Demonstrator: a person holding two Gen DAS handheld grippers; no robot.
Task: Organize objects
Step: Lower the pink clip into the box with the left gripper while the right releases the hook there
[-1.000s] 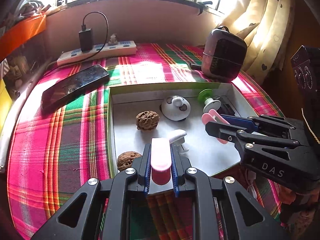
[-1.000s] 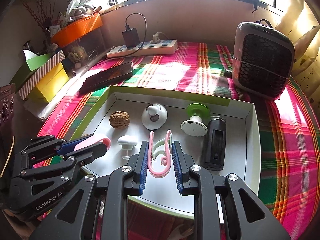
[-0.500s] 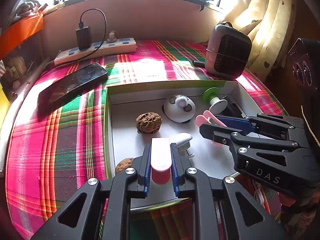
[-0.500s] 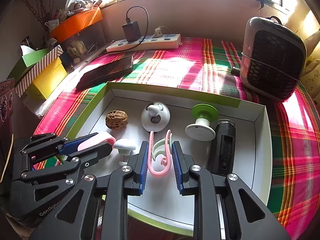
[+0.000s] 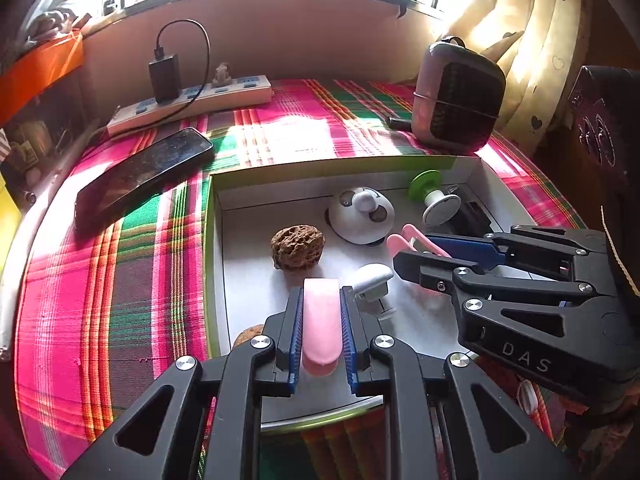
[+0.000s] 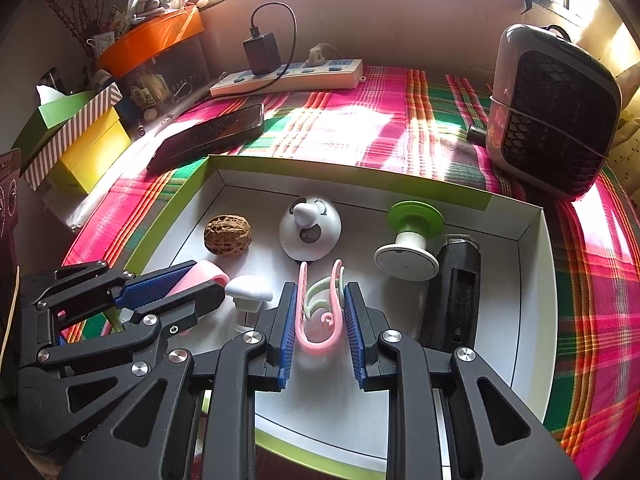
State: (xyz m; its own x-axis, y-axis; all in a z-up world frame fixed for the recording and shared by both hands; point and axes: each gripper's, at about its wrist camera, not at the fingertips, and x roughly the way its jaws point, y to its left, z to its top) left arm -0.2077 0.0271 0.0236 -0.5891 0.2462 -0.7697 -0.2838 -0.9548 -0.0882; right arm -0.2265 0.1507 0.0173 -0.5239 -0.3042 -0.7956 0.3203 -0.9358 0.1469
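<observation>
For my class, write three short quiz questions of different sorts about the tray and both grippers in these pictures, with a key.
1. True or false: the walnut lies inside the tray.
2. The left gripper holds: A) the phone B) a pink strip C) the walnut?
3. Fill in: the right gripper is shut on a pink ____.

Key: 1 true; 2 B, pink strip; 3 clip.

A home: heart-print curtains (image 5: 532,52), plaid tablecloth (image 5: 100,280), small heater (image 6: 552,112).

Second walnut (image 5: 250,332) nearly hidden behind left hand-held gripper (image 5: 321,328)
</observation>
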